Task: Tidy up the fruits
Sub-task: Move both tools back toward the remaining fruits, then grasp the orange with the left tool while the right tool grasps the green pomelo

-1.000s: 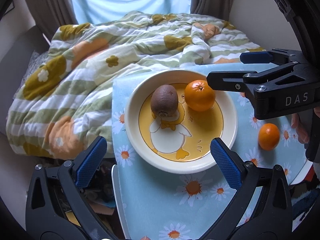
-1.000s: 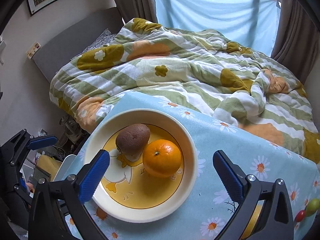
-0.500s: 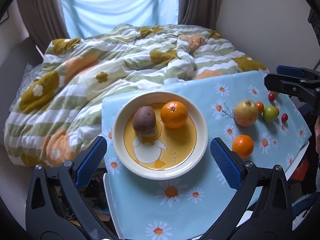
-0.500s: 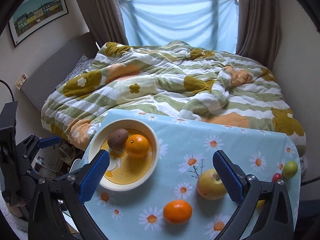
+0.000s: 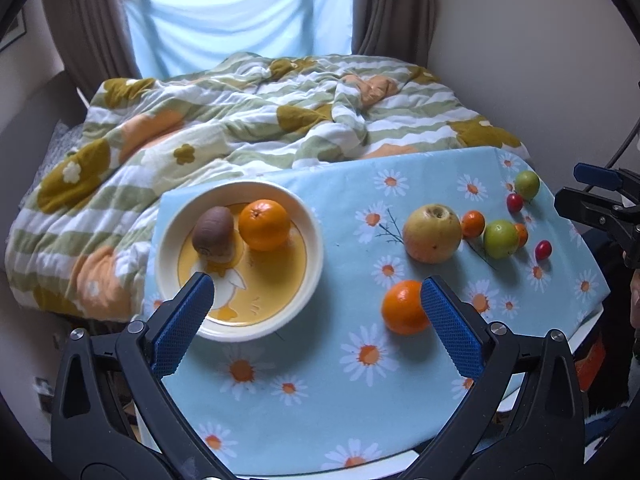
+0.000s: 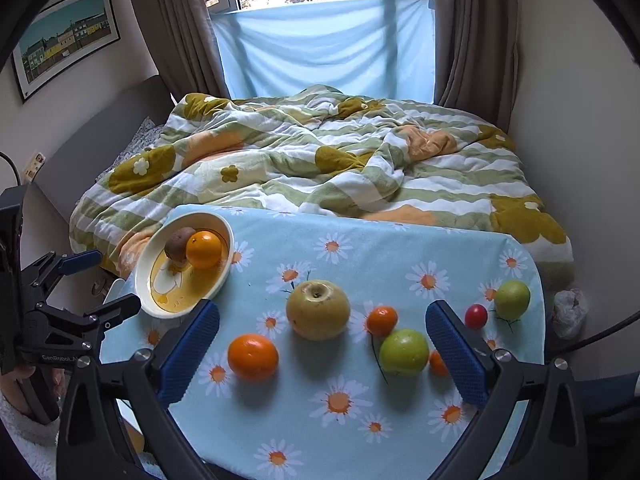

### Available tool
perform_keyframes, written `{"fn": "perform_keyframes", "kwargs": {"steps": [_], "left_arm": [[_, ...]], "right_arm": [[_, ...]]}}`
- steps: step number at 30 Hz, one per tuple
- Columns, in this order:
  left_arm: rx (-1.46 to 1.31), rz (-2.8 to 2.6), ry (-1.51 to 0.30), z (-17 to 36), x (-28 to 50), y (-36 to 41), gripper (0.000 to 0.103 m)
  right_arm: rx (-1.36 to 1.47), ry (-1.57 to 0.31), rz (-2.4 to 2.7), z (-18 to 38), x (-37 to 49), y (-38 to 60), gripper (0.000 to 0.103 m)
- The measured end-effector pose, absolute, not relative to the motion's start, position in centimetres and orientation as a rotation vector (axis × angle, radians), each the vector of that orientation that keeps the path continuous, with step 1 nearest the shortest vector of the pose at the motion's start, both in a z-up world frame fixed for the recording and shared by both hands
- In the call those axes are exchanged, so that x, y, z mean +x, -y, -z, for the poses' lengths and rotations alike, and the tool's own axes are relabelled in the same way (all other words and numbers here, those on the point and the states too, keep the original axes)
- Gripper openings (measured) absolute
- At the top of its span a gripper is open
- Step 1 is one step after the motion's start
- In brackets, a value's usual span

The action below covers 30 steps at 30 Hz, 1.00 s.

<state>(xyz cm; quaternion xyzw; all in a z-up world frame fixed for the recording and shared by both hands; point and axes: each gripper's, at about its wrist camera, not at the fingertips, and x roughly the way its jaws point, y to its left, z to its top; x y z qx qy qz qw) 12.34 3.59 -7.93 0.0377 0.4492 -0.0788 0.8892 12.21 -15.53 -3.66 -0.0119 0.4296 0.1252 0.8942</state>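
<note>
We see a cream bowl [image 6: 141, 276] with a yellow duck picture at the desk's left end, holding a brown kiwi [image 6: 178, 242] touching an orange [image 6: 204, 249]. On the daisy cloth lie a loose orange [image 6: 253, 357], a large yellowish apple [image 6: 318, 309] stem-end up, two green fruits [image 6: 404, 353] [image 6: 512, 299], small tangerines [image 6: 382, 320] and a red cherry tomato [image 6: 476, 315].

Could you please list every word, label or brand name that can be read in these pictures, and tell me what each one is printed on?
"GenRobot.AI": white lettering on the black body of the left tool, seen in the right wrist view; the last letters are small and only just legible.
No readable text shows on the plate, the tablecloth, the fruit, or the framed picture.
</note>
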Motion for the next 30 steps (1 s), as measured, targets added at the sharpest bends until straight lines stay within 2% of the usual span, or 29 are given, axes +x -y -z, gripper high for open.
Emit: {"fn": "perform_keyframes", "kwargs": {"steps": [12, 23, 26, 29, 30], "left_arm": [[0.026, 0.124, -0.977, 13.5, 11.6, 3.5, 0.103], [0.004, 0.075, -1.015, 19.0, 13.1, 5.0, 0.102], [0.004, 0.074, -1.029, 20.1, 13.6, 5.2, 0.096], [0.011, 0.082, -1.051, 21.1, 13.9, 5.4, 0.083], [0.014, 0.087, -1.059, 21.4, 14.0, 5.6, 0.074]], "right_arm": [[-0.094, -0.932, -0.369, 9.1, 11.6, 21.3, 0.103], [-0.248, -0.936, -0.448, 14.5, 13.8, 22.2, 0.102], [-0.279, -0.944, -0.468, 15.4, 14.3, 22.1, 0.097], [-0.321, -0.944, -0.475, 16.3, 14.4, 21.9, 0.092], [-0.329, -0.945, -0.481, 16.4, 14.5, 21.8, 0.090]]}}
